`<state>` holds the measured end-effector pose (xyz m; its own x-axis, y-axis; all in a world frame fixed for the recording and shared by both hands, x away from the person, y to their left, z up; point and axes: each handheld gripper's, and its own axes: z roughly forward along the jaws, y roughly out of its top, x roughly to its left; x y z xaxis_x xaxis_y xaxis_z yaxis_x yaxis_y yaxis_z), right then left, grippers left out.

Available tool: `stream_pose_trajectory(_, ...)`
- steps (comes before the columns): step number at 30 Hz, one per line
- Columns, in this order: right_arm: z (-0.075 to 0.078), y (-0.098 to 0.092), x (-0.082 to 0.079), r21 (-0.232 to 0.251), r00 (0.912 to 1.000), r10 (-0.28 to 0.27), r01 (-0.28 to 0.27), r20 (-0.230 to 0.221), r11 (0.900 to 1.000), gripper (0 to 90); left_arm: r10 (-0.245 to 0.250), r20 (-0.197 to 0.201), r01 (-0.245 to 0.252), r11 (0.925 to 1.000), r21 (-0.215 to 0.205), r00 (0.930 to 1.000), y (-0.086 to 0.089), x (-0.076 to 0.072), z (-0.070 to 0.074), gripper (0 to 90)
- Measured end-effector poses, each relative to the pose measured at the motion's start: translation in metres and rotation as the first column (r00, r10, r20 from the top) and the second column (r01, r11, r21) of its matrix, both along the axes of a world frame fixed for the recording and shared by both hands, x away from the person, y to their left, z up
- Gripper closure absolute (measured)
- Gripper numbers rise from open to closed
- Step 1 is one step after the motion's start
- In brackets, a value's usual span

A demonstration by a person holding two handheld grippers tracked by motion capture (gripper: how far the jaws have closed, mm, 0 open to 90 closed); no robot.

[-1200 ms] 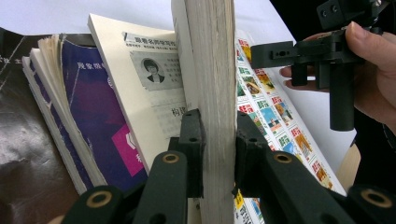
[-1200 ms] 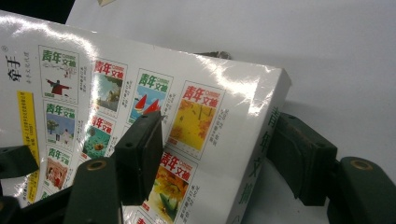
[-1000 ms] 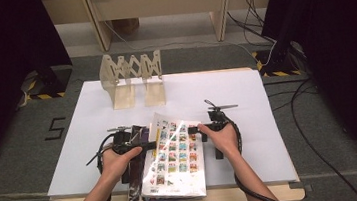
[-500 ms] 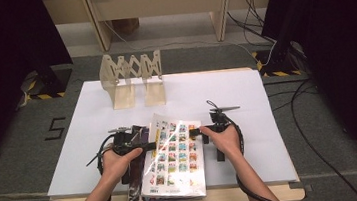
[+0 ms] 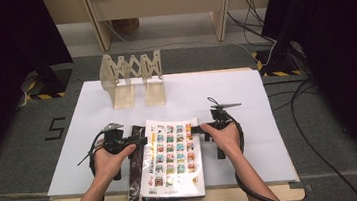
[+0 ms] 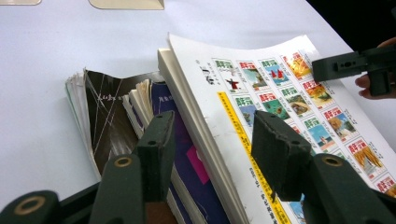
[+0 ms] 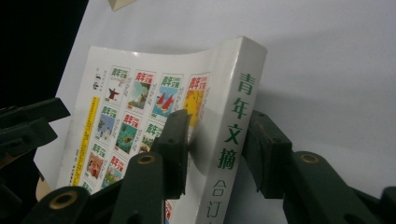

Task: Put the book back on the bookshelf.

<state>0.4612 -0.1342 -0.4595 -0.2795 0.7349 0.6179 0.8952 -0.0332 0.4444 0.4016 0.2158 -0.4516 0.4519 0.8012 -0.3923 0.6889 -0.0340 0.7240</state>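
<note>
Paperback point(image 5: 173, 156), thick and white, lies on top of a stack of books point(image 5: 137, 160) at the bench's point(image 5: 225, 90) near edge. It looks heavy yet floppy, its glossy cover likely slippery. Right gripper point(image 7: 212, 140) straddles the stiff spine, fingers point(image 7: 175, 135) not quite clenched; left gripper point(image 6: 210, 144) hangs released over the page edge. The spine seems the firmest hold

Both tongs' jaws parted, forearms extended.

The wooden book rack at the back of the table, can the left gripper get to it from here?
Probably yes. The left gripper is open at the white book, and bare table lies between it and the book rack.
</note>
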Motion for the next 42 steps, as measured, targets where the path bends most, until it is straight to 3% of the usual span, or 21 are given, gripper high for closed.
stream_pose_trajectory(7, 0.01, 0.002, 0.0, 0.048, 1.0, 0.003, -0.003, 0.009, 0.999, 70.9, -0.006, 0.002, 0.007, 0.9999, -0.012, 1.0, 0.0, -0.001, -0.002, 48.7)
stream_pose_trajectory(13, 0.025, 0.006, -0.001, 0.092, 0.9988, -0.002, -0.002, 0.05, 0.996, 73.9, 0.011, 0.034, -0.01, 0.9995, -0.029, 0.9994, 0.006, -0.002, 0.006, 48.9)
stream_pose_trajectory(17, 0.047, 0.01, -0.005, 0.087, 0.9912, -0.007, -0.005, 0.132, 0.996, 74.7, 0.031, 0.059, -0.029, 0.9992, -0.028, 0.9978, 0.014, -0.004, 0.009, 48.9)
stream_pose_trajectory(22, 0.06, 0.01, -0.008, 0.086, 0.9846, -0.004, -0.011, 0.175, 0.996, 74.8, 0.056, 0.094, -0.054, 0.9983, -0.022, 0.994, 0.02, -0.008, 0.009, 46.8)
stream_pose_trajectory(28, 0.077, 0.013, -0.014, 0.101, 0.9725, -0.013, -0.011, 0.232, 0.995, 74.8, 0.103, 0.175, -0.108, 0.9938, 0.025, 0.9793, 0.032, -0.017, 0.005, 43.0)
stream_pose_trajectory(33, 0.089, 0.014, -0.017, 0.11, 0.9569, -0.03, -0.002, 0.289, 0.994, 74.8, 0.152, 0.239, -0.168, 0.9847, 0.047, 0.959, 0.045, -0.024, 0.001, 39.7)
stream_pose_trajectory(37, 0.102, 0.015, -0.02, 0.114, 0.9368, -0.055, 0.016, 0.346, 0.993, 74.8, 0.179, 0.266, -0.205, 0.9762, 0.071, 0.9472, 0.055, -0.025, -0.003, 38.1)
stream_pose_trajectory(38, 0.105, 0.015, -0.02, 0.112, 0.9316, -0.056, 0.017, 0.359, 0.994, 74.7, 0.179, 0.266, -0.205, 0.9762, 0.071, 0.9472, 0.055, -0.025, -0.003, 38.1)
stream_pose_trajectory(41, 0.109, 0.016, -0.02, 0.122, 0.9281, -0.065, 0.021, 0.367, 0.992, 74.7, 0.183, 0.278, -0.217, 0.9715, 0.095, 0.9429, 0.06, -0.025, -0.005, 37.5)
stream_pose_trajectory(42, 0.113, 0.017, -0.02, 0.129, 0.9207, -0.075, 0.027, 0.383, 0.991, 74.7, 0.194, 0.278, -0.226, 0.9702, 0.087, 0.9406, 0.062, -0.025, -0.006, 37.2)
